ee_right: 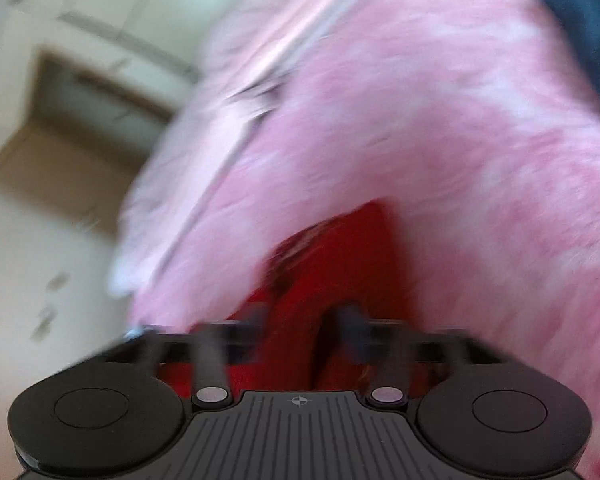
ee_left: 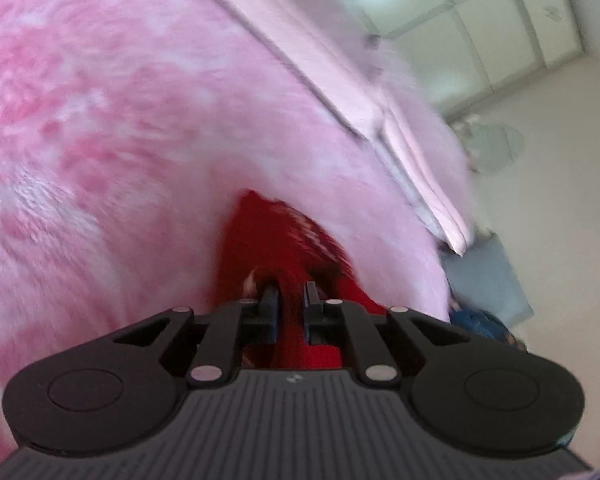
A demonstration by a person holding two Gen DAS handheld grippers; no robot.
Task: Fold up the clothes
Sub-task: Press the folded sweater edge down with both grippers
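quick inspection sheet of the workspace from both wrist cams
surface: fuzzy pink blanket, mottled darker pink.
job's things: red garment, pinched at both grippers.
clutter: dark blue cloth on the blanket; blue-grey item past its edge.
grippers: left gripper shut on the red garment; right gripper blurred, fabric between its fingers.
cables: nothing seen.
surroundings: pale floor, white panelled wall, brown cardboard box.

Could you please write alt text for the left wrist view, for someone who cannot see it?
The left gripper pinches a red garment over a fluffy pink blanket. Folded pale pink bedding lies at the blanket's edge.
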